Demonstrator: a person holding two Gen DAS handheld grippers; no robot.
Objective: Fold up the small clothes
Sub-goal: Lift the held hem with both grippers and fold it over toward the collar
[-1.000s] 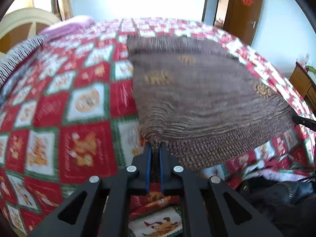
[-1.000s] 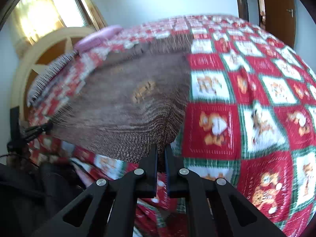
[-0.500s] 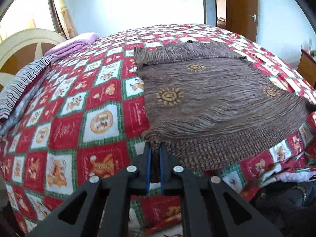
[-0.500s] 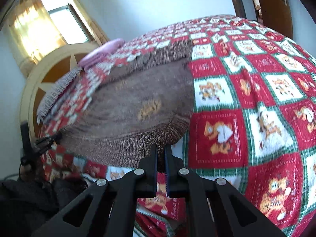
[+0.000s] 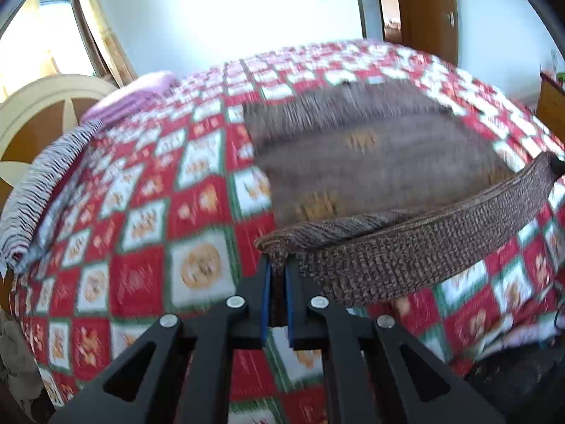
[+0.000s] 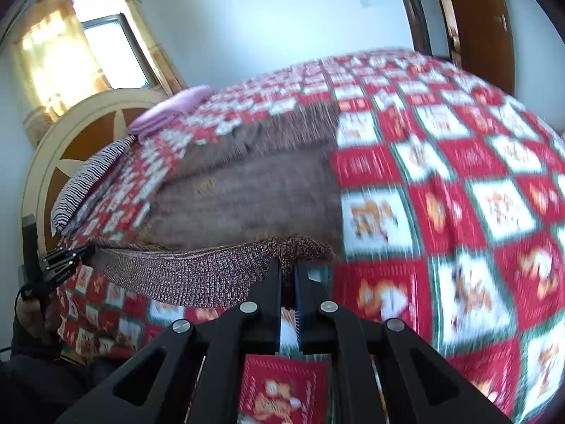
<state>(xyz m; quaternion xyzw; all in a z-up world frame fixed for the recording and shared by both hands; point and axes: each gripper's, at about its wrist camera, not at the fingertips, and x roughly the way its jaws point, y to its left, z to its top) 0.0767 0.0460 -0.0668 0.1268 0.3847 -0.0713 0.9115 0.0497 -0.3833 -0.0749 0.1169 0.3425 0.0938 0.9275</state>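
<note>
A brown knitted garment (image 5: 370, 162) with orange sun motifs lies spread on the red patchwork bedspread (image 5: 141, 226); it also shows in the right wrist view (image 6: 247, 190). My left gripper (image 5: 278, 265) is shut on its near left corner. My right gripper (image 6: 289, 265) is shut on its near right corner. The ribbed near hem (image 5: 416, 251) is lifted off the bed and stretched between the two grippers, hanging in a shallow curve. The far part of the garment still rests flat on the bed. The left gripper (image 6: 67, 259) shows at the hem's other end in the right wrist view.
A striped cloth (image 5: 39, 190) and a pink pillow (image 5: 134, 97) lie by the cream headboard (image 5: 39, 102) at the left. A brown door (image 5: 423, 3) stands beyond the bed. A wooden cabinet (image 5: 551, 102) is at the right. The bed's near edge drops below the grippers.
Both grippers have lifted the near hem off the bed and moved it forward over the garment. The hem, flat on the bed before, now hangs raised between them.
</note>
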